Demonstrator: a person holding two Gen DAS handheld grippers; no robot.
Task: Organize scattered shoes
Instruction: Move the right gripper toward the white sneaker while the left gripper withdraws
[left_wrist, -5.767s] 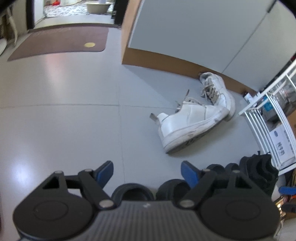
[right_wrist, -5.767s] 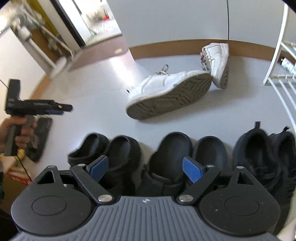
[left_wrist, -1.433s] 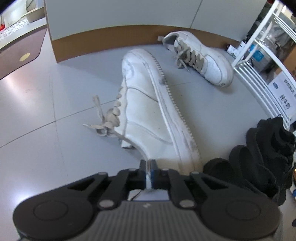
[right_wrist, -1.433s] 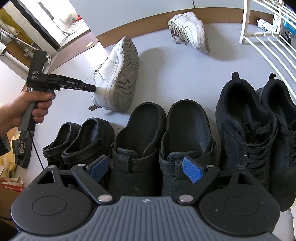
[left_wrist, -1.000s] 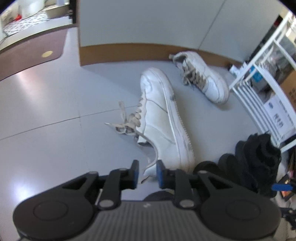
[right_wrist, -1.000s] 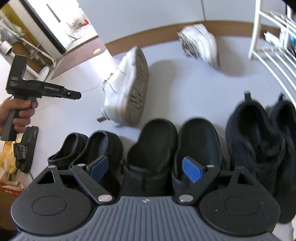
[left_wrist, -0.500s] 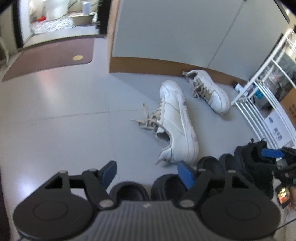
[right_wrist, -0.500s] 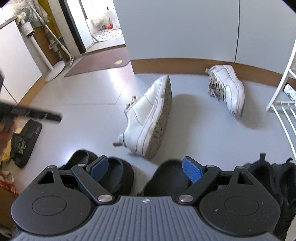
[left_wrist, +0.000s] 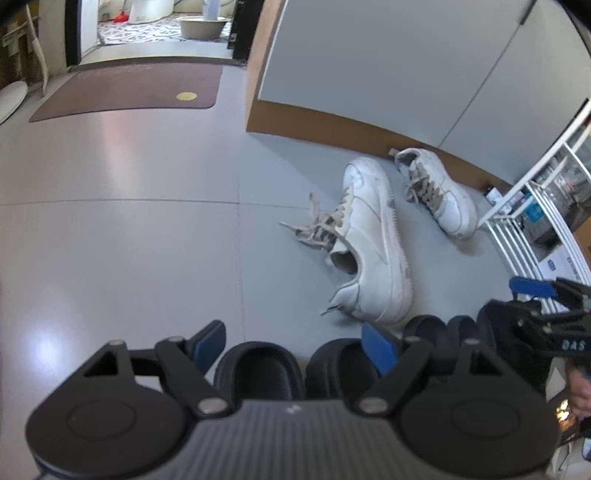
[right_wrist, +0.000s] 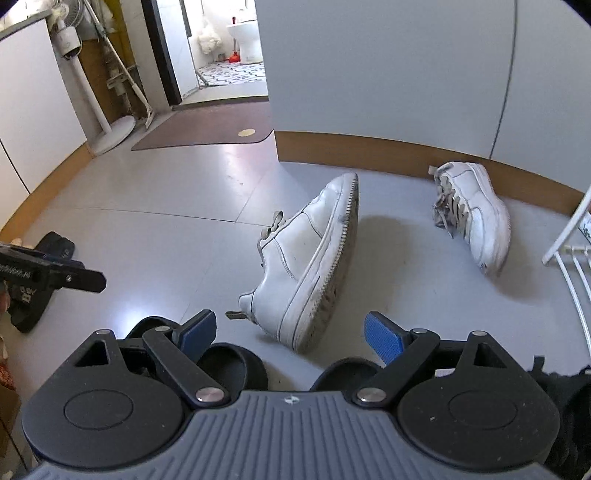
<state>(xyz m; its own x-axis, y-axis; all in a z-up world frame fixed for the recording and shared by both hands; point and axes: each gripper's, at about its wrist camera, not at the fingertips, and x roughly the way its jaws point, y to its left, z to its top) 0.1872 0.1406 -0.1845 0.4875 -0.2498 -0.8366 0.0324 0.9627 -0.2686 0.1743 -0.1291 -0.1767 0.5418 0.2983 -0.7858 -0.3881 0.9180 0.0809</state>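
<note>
Beneath you the glossy grey tiled floor (right_wrist: 155, 258) runs to a grey wall with a brown wooden skirting board (right_wrist: 369, 151). A brown doormat (left_wrist: 125, 90) lies at the far doorway. One white leather lace-up sneaker (right_wrist: 306, 262) lies tipped on its side in front of you, its heel just beyond the row of black rubber clogs (left_wrist: 260, 373). Its mate, the second white sneaker (right_wrist: 476, 214), lies near the skirting, apart from the first. Your left gripper (left_wrist: 295, 341) has just been opening; its jaws now stand wide with nothing between them. Your right gripper (right_wrist: 290, 334) is spread wide too, gripping nothing.
</note>
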